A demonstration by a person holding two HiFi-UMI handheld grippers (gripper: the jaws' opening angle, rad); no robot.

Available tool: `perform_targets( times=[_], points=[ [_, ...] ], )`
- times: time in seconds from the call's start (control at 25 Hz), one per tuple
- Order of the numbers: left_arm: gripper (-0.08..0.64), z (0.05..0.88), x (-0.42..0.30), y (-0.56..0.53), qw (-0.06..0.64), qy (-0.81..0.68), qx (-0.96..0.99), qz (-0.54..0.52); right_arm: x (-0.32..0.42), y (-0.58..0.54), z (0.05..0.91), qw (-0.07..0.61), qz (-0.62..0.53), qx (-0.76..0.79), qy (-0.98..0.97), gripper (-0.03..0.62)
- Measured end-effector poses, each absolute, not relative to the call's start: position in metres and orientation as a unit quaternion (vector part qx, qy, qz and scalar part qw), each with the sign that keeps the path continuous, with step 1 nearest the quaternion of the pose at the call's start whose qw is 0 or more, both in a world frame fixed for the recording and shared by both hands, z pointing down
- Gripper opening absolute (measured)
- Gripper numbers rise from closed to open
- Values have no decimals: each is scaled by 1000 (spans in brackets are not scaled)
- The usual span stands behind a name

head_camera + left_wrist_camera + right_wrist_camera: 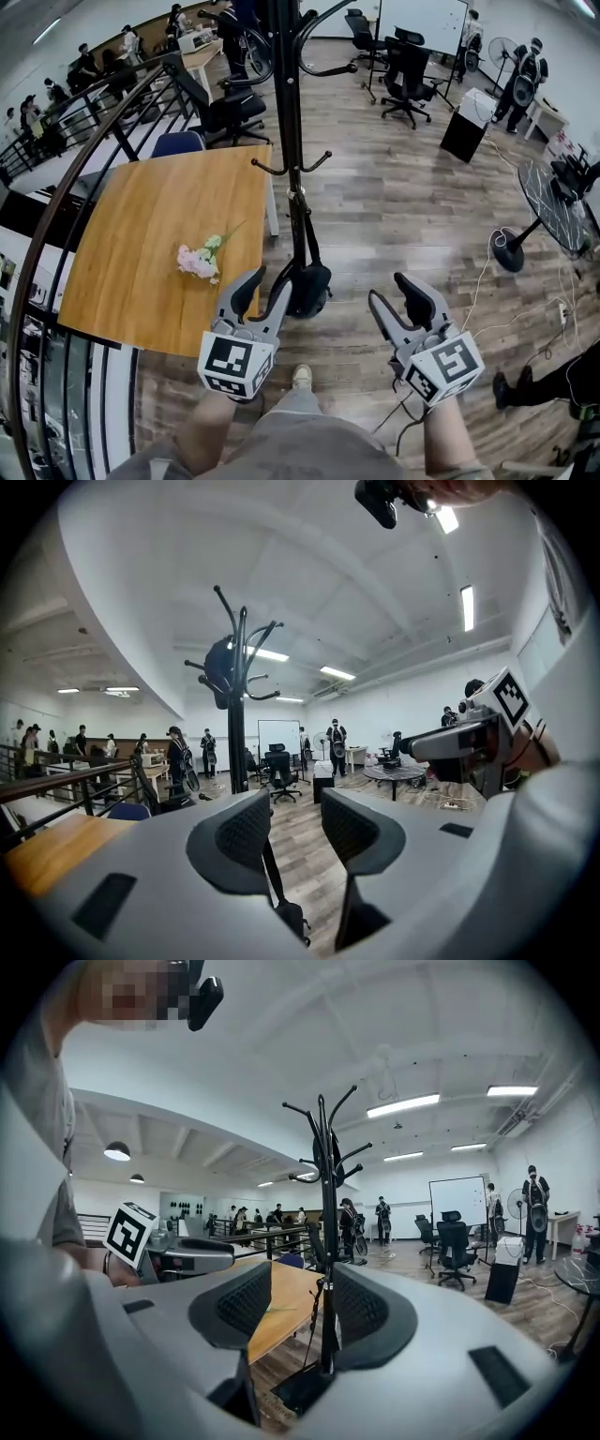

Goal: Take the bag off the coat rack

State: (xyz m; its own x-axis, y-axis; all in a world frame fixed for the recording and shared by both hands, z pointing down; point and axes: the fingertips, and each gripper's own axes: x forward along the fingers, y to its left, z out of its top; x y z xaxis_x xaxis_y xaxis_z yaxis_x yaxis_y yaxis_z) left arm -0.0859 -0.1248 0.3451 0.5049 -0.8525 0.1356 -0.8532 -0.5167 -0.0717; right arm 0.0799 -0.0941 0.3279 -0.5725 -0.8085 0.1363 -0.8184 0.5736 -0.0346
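We hold both grippers low in front of the coat rack. The black bag hangs by its strap along the pole, close to the floor. Left gripper: fingers apart, just beside the bag, not clamped. Right gripper: fingers apart, empty, right of the bag

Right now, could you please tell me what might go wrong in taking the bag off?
The small black bag hangs by its strap low on the slim black coat rack; pulling sideways instead of lifting could snag it and tip the rack. The left gripper, open beside the wooden table, might knock its edge.
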Motion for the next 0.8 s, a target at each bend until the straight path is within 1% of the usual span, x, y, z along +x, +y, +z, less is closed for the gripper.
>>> perform_targets(
  times=[0.24,0.44,0.48,0.8],
  points=[
    [184,375,-95,-193,23,-485,868,105,54,-167,346,67,58,461,-883,204],
    [190,403,-83,-228,44,-463,877,122,43,-220,362,61,66,466,-880,204],
    [200,407,-83,-236,48,-462,877,124,39,-231,368,63,69,469,-878,204],
    [206,456,-81,-276,93,-460,873,131,26,-284,428,88,99,467,-874,206]
  ],
)
